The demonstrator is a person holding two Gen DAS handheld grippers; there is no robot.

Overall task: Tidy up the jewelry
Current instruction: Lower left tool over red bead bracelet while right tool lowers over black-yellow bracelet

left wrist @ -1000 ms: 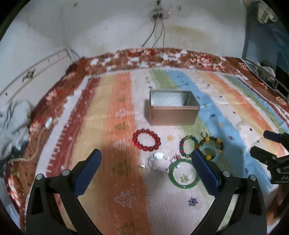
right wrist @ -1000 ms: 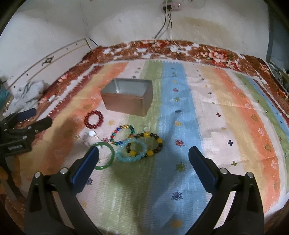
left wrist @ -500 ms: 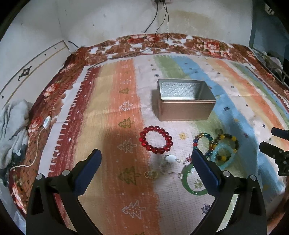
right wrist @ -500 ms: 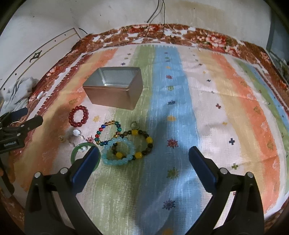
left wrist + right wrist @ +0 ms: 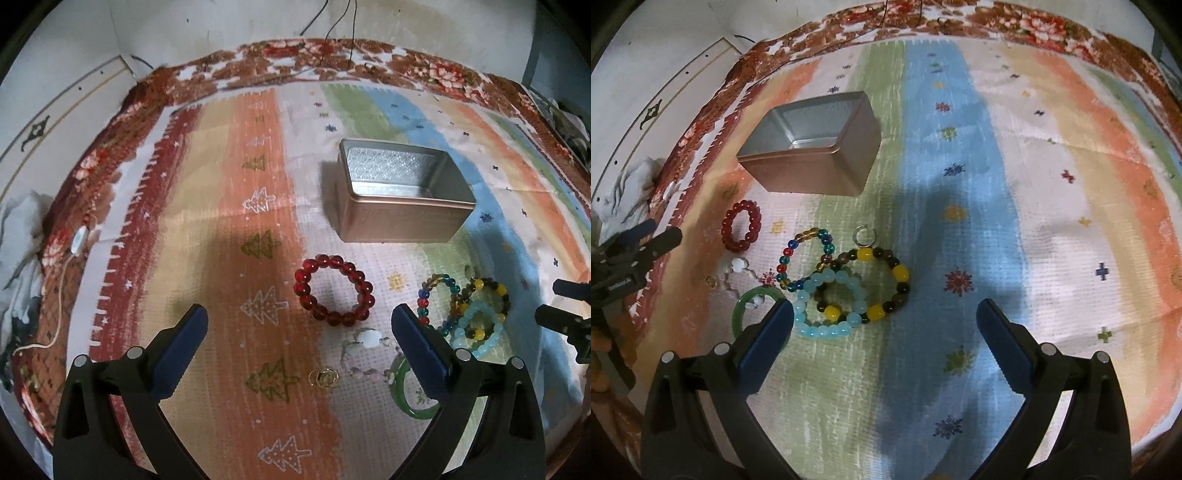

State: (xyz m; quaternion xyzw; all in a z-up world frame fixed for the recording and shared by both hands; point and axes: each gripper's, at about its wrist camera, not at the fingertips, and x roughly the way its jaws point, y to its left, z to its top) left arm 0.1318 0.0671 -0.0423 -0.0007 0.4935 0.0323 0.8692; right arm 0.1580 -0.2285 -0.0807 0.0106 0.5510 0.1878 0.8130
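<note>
An open metal tin (image 5: 400, 216) (image 5: 816, 173) stands on the striped cloth. In front of it lie a red bead bracelet (image 5: 334, 290) (image 5: 741, 225), a multicolour bead bracelet (image 5: 805, 264), a dark-and-yellow bead bracelet (image 5: 871, 286), a pale blue bead bracelet (image 5: 831, 306), a green bangle (image 5: 413, 397) (image 5: 746, 308), a small silver ring (image 5: 864, 236), a gold ring (image 5: 324, 377) and a white-bead piece (image 5: 365, 338). My left gripper (image 5: 299, 336) is open, just in front of the red bracelet. My right gripper (image 5: 884, 328) is open, beside the blue and yellow bracelets.
The cloth (image 5: 1052, 184) covers a bed with a red floral border (image 5: 295, 62). A white wall (image 5: 221, 22) stands behind. Crumpled grey cloth (image 5: 18, 236) and a white cord (image 5: 59, 295) lie at the left edge.
Both grippers have moved down and closer to the jewelry; the tin and bracelets look larger. Both stay open and empty.
</note>
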